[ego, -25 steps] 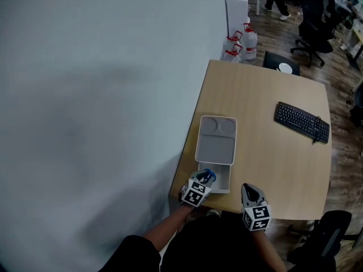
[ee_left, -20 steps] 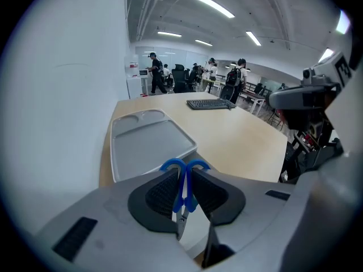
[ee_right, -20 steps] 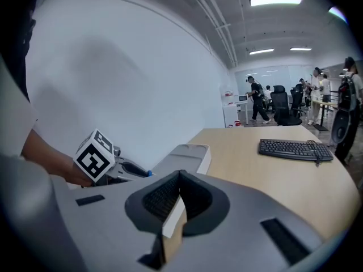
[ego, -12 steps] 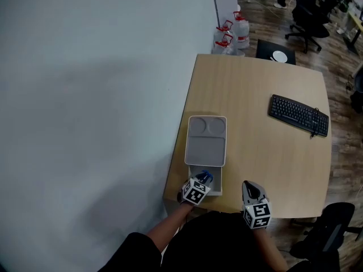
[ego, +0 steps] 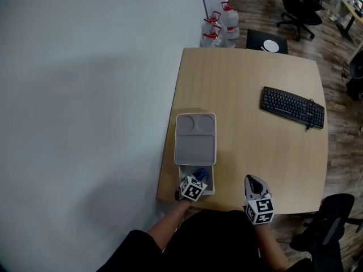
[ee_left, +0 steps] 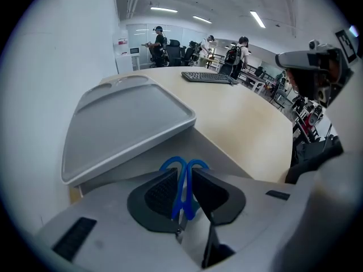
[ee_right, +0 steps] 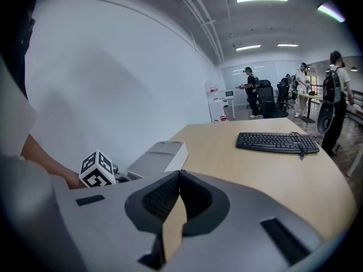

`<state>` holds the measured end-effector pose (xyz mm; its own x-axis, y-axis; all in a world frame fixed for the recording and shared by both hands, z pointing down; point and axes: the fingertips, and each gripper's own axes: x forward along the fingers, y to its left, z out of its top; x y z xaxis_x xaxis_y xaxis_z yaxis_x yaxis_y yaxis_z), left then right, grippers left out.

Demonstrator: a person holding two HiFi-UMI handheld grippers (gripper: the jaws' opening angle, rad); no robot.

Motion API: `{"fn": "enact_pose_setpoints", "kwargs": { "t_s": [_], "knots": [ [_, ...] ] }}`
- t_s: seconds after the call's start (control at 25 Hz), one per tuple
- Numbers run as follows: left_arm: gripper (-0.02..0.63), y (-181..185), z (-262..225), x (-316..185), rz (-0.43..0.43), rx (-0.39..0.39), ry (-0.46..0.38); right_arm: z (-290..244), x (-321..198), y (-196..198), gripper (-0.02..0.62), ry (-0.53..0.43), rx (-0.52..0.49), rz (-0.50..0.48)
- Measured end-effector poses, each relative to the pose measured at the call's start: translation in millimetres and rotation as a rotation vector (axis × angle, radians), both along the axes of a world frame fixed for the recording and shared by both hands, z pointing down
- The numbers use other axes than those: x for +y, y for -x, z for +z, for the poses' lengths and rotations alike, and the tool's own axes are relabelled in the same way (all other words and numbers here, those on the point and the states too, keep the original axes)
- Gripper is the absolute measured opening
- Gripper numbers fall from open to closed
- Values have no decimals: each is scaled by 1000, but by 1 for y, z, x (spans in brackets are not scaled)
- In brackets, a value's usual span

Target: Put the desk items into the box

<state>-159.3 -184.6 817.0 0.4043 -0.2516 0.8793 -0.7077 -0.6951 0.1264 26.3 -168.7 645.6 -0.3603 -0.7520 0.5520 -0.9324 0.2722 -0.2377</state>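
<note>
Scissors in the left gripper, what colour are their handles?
Blue. The scissors show best in the left gripper view.

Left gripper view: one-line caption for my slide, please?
Left gripper grips blue-handled scissors at the open end of a grey box, lid partly over it.

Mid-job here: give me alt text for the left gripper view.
The left gripper is shut on blue-handled scissors, held at the near end of a grey box whose lid sits over the part beyond. Behind stretches a tan desk with a black keyboard.
</note>
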Motion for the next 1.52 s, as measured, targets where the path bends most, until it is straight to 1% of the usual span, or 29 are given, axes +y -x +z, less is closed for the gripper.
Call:
{"fn": "enact_pose_setpoints", "kwargs": {
  "t_s": [0.28,0.44,0.6,0.76,0.92,1.08,1.2,1.32,1.44,1.52],
  "knots": [
    [81,-2,14,-2,-46,30,56,2,5,-8,60,21,21,-2],
    [97,-1,12,0,-70,46,48,0,8,-4,60,16,28,-17],
    [100,3,-4,0,-101,87,16,-9,4,3,60,-10,33,-36],
    [103,5,-37,-1,-146,158,-57,-21,10,13,60,-42,36,-49],
    [103,5,-86,7,-176,254,-141,-36,29,27,60,-68,48,-68],
    [103,3,-128,29,-184,342,-181,-52,59,39,60,-81,62,-69],
    [103,3,-157,48,-193,404,-225,-61,84,47,60,-76,74,-56],
    [100,-11,-177,64,-189,473,-262,-63,104,39,60,-75,75,-13],
    [44,-22,-196,83,-191,539,-279,-63,122,27,60,-74,81,2],
    [27,-25,-209,97,-212,582,-282,-64,129,22,60,-79,88,-2]
  ]
}}
